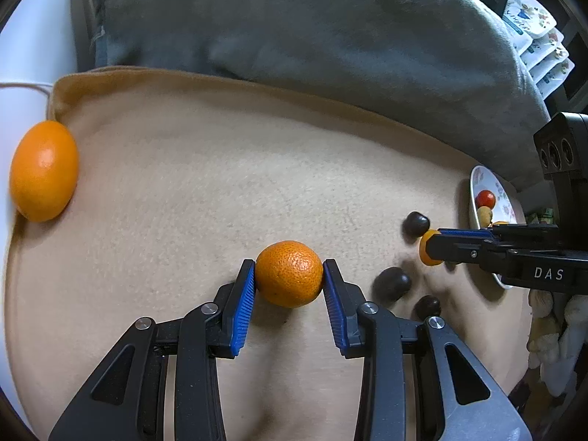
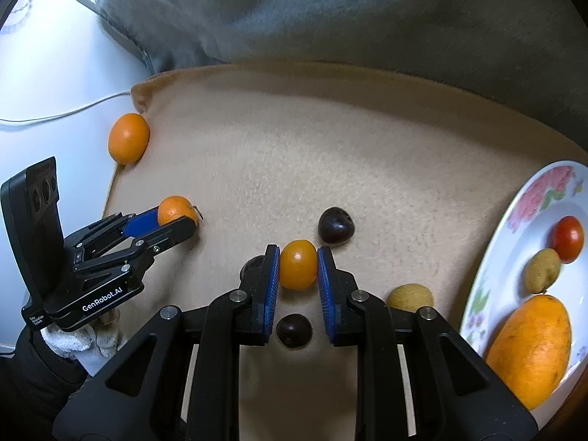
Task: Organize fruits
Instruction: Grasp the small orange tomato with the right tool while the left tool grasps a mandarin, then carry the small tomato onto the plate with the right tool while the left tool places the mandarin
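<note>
- Mandarin [image 1: 289,273] pinched between the blue pads of the left tongs [image 1: 289,283], low over the beige blanket [image 1: 183,183]; both pads touching the peel.
- Small orange tomato [image 2: 297,264] clamped in the right tongs [image 2: 297,268], long axis upright, also just above the blanket.
- Flowered plate [image 2: 514,257] off to the right of both tongs, well nearer the right ones; already holding a red tomato [image 2: 568,238], a tan fruit [image 2: 542,270] and a mango [image 2: 529,349].
- Judged next: carry rightward to the plate, right tongs first, left with the whole blanket to cross.
- Loose on the blanket: dark fruits [image 2: 336,226] near the right tongs, one tan fruit [image 2: 409,297] beside the plate, a smooth orange [image 1: 43,171] at the far left edge.
- Risk: dark fruit [image 2: 294,330] lying under the right tongs, easily knocked.
</note>
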### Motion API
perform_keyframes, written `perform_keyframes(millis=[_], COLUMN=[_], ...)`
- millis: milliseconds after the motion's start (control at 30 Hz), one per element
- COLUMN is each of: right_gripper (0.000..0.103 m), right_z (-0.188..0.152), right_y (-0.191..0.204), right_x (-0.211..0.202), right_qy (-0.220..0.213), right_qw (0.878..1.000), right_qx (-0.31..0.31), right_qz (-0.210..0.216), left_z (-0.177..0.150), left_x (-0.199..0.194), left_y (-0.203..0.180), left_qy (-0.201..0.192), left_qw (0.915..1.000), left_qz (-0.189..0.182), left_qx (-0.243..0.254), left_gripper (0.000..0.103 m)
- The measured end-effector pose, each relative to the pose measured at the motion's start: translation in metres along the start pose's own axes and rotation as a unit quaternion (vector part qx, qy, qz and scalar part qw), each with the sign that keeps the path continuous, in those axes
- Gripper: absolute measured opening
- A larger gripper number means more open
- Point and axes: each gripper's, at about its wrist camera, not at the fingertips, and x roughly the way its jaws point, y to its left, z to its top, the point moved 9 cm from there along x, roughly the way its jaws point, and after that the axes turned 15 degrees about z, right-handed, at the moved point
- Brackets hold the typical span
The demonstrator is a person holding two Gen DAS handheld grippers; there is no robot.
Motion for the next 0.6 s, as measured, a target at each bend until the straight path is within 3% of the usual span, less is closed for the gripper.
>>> perform_keyframes(millis=[267,600], right_gripper=[0.021,0.021], right_z=[0.005,0.007], right_y=[-0.002,-0.022], right_x=[-0.029,-0.073], right_qy=[-0.025,-0.058], right_qw=[1.000,0.998], right_qx=[-0.010,-0.006], right_qz=[-0.006,-0.016], left_z=[0.008,0.020], left_x=[-0.016,-0.028], left_y=[-0.013,-0.056], left_qy=[-0.015,-0.030], left_qw=[0.9998,0.9988], left_qz=[-0.010,-0.027], left_qx=[0.007,0.026], left_gripper=[0.035,0.035])
